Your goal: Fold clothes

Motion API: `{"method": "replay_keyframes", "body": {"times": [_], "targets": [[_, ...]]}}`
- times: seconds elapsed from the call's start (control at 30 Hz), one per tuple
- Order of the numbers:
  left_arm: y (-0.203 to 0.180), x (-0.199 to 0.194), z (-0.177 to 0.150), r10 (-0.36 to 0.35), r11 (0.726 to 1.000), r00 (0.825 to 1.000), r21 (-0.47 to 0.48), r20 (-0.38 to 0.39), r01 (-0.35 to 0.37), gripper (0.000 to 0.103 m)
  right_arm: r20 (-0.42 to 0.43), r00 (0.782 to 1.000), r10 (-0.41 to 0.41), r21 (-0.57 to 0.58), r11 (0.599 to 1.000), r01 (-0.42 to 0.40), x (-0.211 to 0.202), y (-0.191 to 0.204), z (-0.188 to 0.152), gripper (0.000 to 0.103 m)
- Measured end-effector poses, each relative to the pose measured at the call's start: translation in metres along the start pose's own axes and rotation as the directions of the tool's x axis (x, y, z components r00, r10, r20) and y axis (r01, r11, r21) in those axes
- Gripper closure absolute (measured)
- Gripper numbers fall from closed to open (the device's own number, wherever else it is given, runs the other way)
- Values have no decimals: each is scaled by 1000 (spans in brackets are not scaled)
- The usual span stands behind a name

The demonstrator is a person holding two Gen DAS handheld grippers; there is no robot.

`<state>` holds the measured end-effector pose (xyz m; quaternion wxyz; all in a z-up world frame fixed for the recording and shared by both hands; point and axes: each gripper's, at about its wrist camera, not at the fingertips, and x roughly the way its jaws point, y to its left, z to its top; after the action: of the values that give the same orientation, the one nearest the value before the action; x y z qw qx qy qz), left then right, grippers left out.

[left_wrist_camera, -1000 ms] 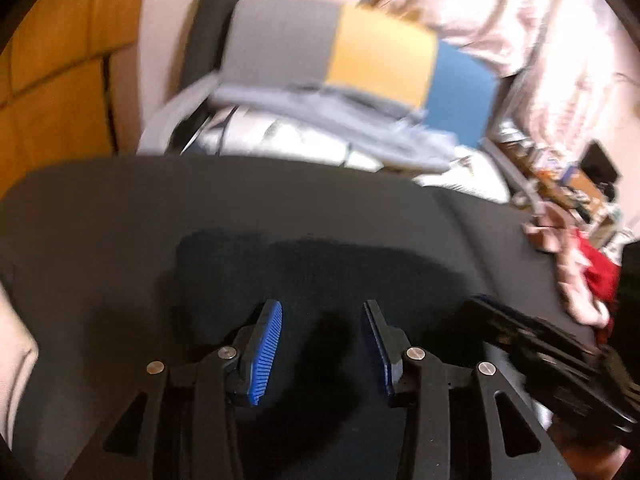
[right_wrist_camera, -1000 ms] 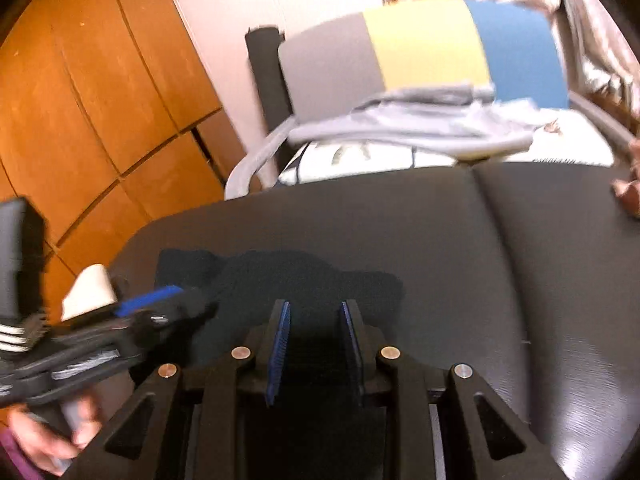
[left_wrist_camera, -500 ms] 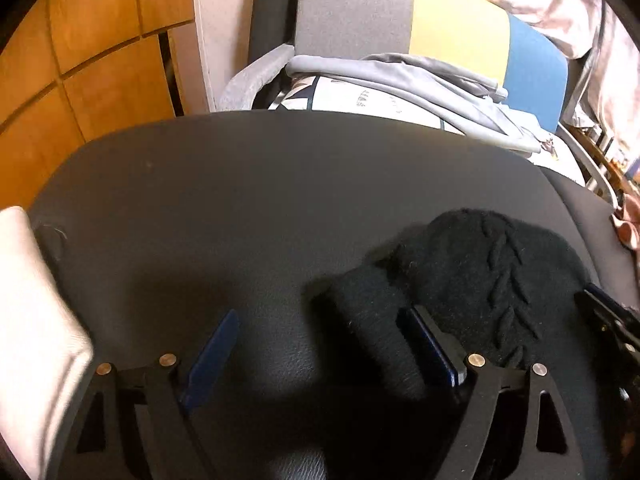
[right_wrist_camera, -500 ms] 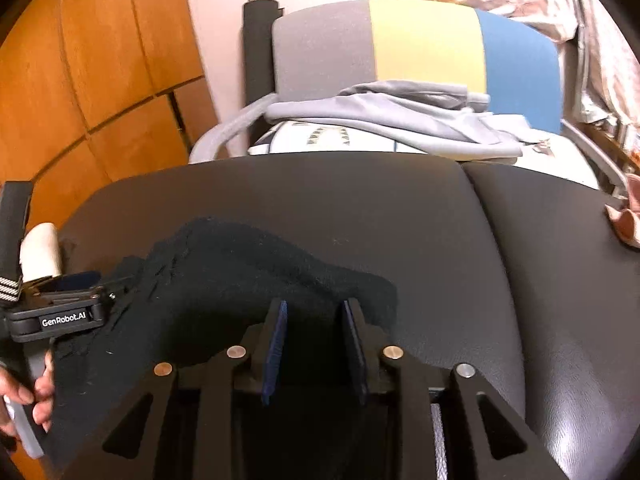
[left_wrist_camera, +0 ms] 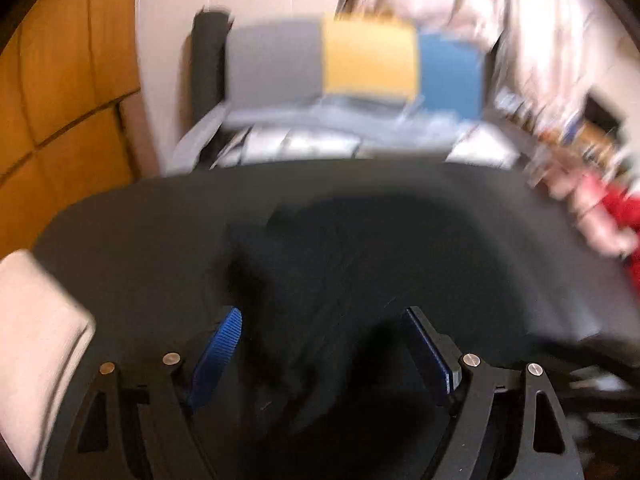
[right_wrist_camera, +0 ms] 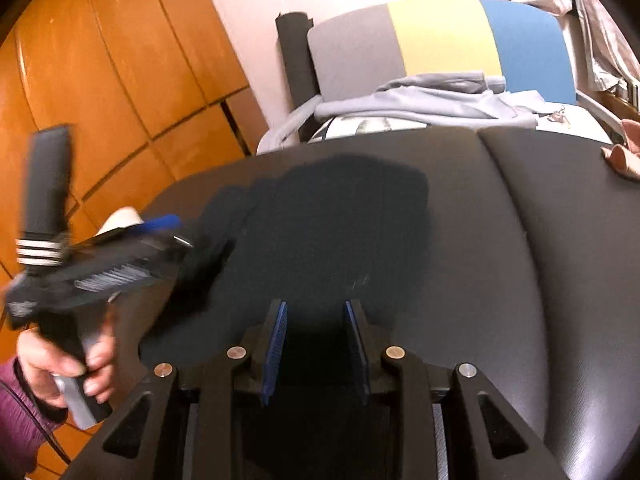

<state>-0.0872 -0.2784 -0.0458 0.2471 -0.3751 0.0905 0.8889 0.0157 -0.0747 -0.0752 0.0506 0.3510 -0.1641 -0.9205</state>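
A black knit garment [right_wrist_camera: 328, 232] lies spread on a black leather cushion [right_wrist_camera: 500, 280]. My right gripper [right_wrist_camera: 316, 320] sits at the garment's near edge, its blue-padded fingers close together with the dark fabric running between them. In the blurred left wrist view the left gripper [left_wrist_camera: 326, 324] stands open over the garment [left_wrist_camera: 360, 260], and fabric lies between its wide-set fingers. The right wrist view also shows the left gripper [right_wrist_camera: 120, 248] at the garment's left edge, held by a hand [right_wrist_camera: 68, 360] in a purple sleeve.
Behind the cushion stands a grey, yellow and blue chair [right_wrist_camera: 440, 36] with grey clothing [right_wrist_camera: 420, 100] piled on it. Pink and red clothes [left_wrist_camera: 608, 216] lie at the right. A white cloth [left_wrist_camera: 36, 312] sits at the left edge. Wooden panelling [right_wrist_camera: 100, 60] runs along the left.
The garment went from bunched to spread flat away from the right gripper. The left gripper opened wide, then swung right over the garment; its view is now blurred.
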Motion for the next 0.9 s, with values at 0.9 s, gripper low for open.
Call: {"method": "replay_keyframes", "body": {"times": [0.9], "targets": [[95, -5, -27, -242, 871, 964, -463, -114, 164, 1, -72, 917, 391, 543, 787, -293, 45, -99, 21, 46]]}}
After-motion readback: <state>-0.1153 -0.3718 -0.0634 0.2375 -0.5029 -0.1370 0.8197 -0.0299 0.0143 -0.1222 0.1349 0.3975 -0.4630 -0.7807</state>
